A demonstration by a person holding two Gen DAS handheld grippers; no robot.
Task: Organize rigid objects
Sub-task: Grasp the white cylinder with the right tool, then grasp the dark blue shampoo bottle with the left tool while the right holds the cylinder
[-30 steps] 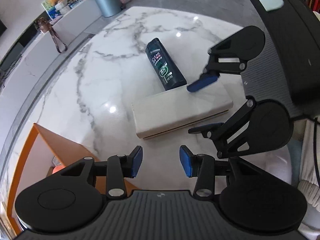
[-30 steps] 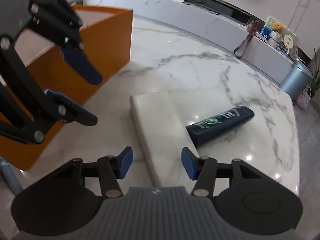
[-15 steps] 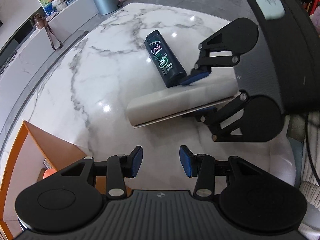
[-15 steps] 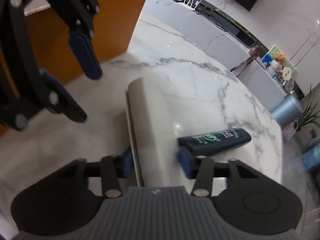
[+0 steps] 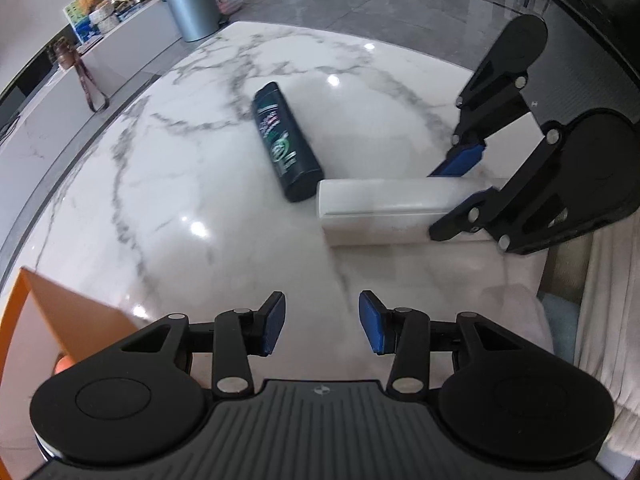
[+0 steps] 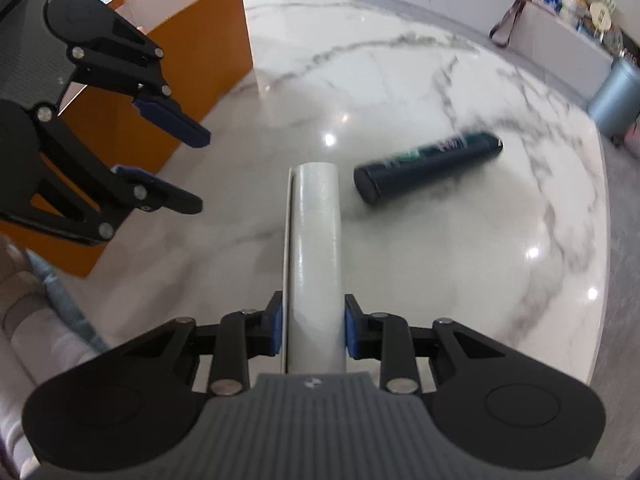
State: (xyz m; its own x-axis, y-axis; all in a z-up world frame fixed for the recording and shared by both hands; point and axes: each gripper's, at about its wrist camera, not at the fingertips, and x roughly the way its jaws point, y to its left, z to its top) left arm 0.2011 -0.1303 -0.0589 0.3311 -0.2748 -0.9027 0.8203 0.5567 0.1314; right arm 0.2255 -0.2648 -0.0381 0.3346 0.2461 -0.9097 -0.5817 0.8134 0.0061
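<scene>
The right gripper (image 6: 313, 330) is pinching the white box (image 6: 316, 240) on edge above the marble desk (image 6: 440, 264), possibly clear of it. The left gripper (image 5: 322, 322) is hovering, jaws spread (nothing between them), and 1 dark bottle (image 5: 286, 142) is lying just beside the box.

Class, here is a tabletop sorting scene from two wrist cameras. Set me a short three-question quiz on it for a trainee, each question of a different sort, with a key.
1. True or false: the left hand-held gripper is shut on the dark bottle.
2. Multiple choice: the right hand-held gripper holds A) the white box, B) the dark bottle, C) the orange box.
3. Fill in: the dark bottle lies on its ____ on the marble table.

Key: 1 false, its jaws are open and hold nothing. 2 A, both pads press the white box. 3 side.
</scene>
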